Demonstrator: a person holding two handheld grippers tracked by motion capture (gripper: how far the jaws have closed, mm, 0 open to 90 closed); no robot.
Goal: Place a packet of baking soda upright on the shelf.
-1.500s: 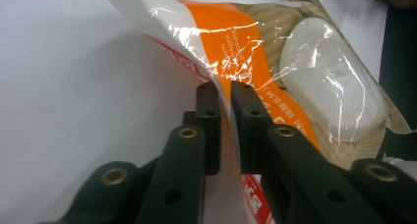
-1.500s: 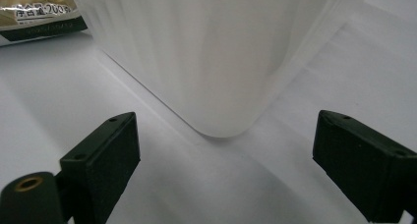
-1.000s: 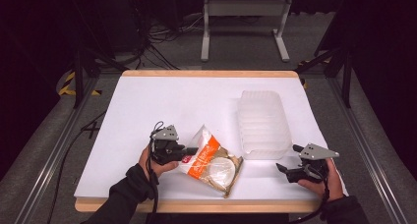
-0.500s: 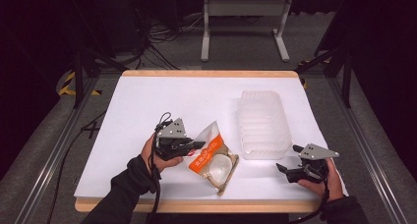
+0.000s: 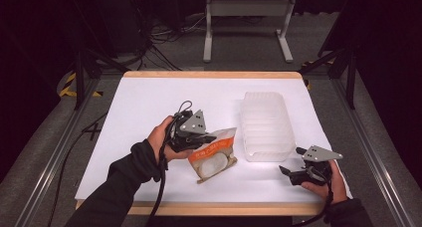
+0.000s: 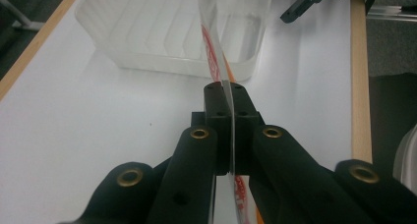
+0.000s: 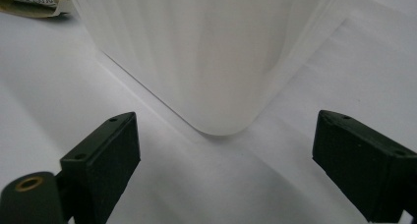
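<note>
The left gripper (image 5: 211, 137), clamped on the snack bag (image 5: 214, 155), has lifted it closer to the clear tray (image 5: 266, 125). The right gripper (image 5: 291, 172) stays put, jaws spread wide.

In the left gripper view, the left gripper (image 6: 225, 94) is covering the strip of the snack bag (image 6: 212, 47) clamped between its jaws, and the bag's print is blurring beyond reading. Ahead of the right gripper (image 7: 223, 150), the clear plastic tray (image 7: 206, 52) is running off the picture's top edge.
</note>
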